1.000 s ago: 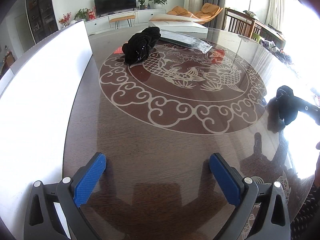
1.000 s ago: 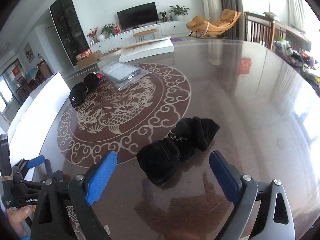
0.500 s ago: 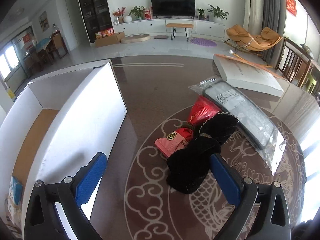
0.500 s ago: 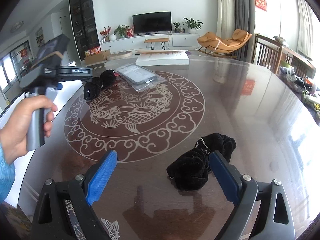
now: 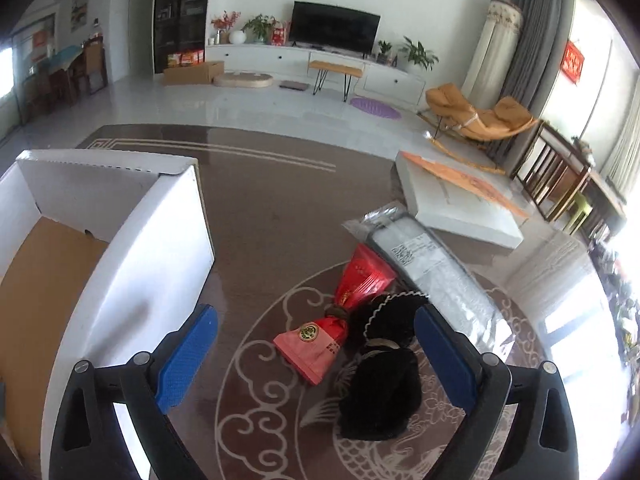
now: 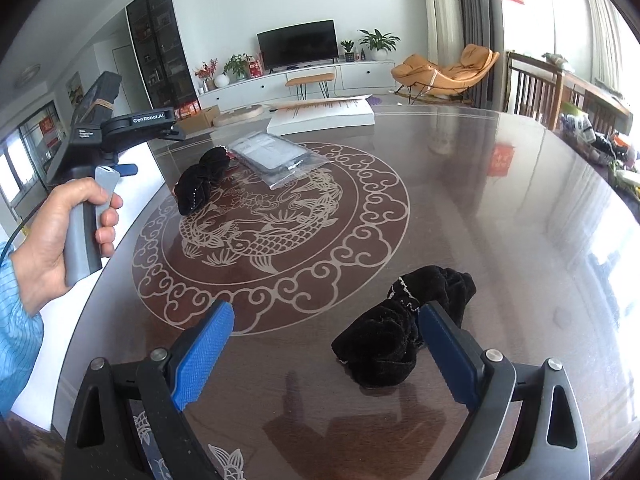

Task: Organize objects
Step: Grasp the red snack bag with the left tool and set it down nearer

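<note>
In the left wrist view my left gripper is open above the patterned table. A red pouch lies between its fingers, and a black velvet pouch lies beside the right finger. Neither is gripped. An open white box with a brown floor stands just left of them. In the right wrist view my right gripper is open and low over the table. A second black velvet pouch lies just inside its right finger, not pinched.
A clear plastic bag with a grey item lies right of the pouches, with a flat white box behind it. A hand holds the left gripper's handle over the table's left edge. Wooden chairs stand at the far right.
My left gripper has swung from the table's near side across to the red and black pouches beside the white box. The right gripper has stayed nearly still by its black pouch.
</note>
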Demonstrator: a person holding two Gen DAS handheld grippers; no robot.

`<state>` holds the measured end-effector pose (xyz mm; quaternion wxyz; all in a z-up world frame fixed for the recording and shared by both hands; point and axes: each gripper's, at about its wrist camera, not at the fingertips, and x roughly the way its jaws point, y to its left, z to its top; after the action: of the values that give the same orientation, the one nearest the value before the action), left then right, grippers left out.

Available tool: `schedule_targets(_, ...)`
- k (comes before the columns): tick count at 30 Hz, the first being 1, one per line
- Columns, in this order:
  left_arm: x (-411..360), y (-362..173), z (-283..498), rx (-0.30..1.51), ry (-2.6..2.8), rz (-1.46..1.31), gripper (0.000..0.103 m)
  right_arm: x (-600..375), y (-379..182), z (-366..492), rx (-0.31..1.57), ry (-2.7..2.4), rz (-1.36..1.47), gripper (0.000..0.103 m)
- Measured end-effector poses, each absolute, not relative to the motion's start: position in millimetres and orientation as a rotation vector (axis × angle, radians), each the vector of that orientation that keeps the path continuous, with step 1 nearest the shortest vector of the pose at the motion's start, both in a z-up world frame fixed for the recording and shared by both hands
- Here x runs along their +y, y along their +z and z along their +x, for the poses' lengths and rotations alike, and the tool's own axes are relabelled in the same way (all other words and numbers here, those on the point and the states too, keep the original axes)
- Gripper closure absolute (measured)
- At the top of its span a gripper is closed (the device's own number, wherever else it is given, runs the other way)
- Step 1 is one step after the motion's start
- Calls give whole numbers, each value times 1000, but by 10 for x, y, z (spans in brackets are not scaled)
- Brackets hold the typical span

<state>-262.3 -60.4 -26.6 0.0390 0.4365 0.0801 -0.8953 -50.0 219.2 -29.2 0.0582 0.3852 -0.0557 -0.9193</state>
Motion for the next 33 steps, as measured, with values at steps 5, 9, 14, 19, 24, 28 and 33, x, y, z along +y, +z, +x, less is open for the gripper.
schedule_targets(5, -191, -537, -2701, -75, -2804, 1472, 3, 2210, -268, -499, -195, -2791, 1151, 9)
schedule_targets(9, 34, -408, -2616, -178, -2968, 1408, 3, 2248, -281, -511, -223, -2788, 1161, 9)
schedule_targets(14, -425, -360, -2957, 23, -2789, 1347, 3, 2303, -275, -521, -270, -2784, 1155, 9)
schedule_targets(19, -554, -712, -3257, 17, -2672, 1530, 5, 2307, -285, -537, -284, -2778, 1159, 9)
schedule_targets(24, -439, -778, -3080, -108, -2738, 1483, 42, 2328, -284, -533, -280, -2796, 1158, 9)
schedule_targets(28, -570, -737, -2759, 37, -2749, 1479, 80, 2406, -283, -533, -316, -2813, 1162, 9)
schedule_targets(33, -657, -752, -1798, 104, -2780, 1421, 80, 2507, -300, -541, -324, -2851, 1202, 9)
